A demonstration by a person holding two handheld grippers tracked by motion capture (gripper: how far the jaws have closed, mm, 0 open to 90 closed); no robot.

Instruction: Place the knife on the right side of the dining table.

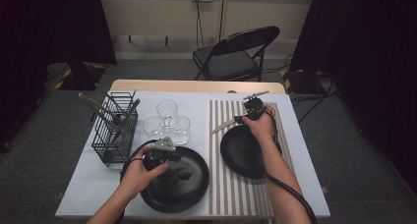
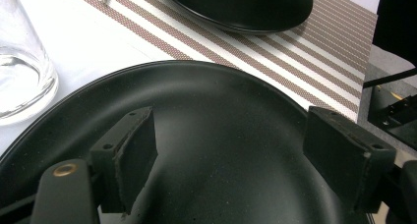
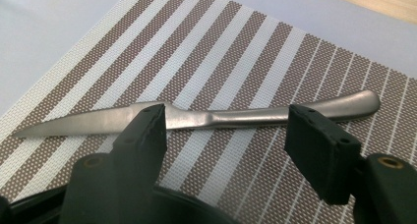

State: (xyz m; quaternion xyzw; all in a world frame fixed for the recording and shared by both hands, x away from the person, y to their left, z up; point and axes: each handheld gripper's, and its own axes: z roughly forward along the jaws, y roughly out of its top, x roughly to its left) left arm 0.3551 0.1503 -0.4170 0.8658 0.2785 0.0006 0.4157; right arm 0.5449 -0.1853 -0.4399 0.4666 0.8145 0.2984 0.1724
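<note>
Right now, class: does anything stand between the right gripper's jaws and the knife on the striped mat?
Nothing visible does. The right gripper stands open just above the knife, which lies flat on the striped mat with bare mat around it.

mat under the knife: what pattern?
Brown and white stripes, woven; the mat shows best in the right gripper view.

A plain silver table knife (image 3: 206, 117) lies flat on the striped placemat (image 3: 236, 52), its blade tip pointing toward eight o'clock in the high view, just beyond the far rim of the smaller black plate (image 1: 241, 153) on that mat.
</note>
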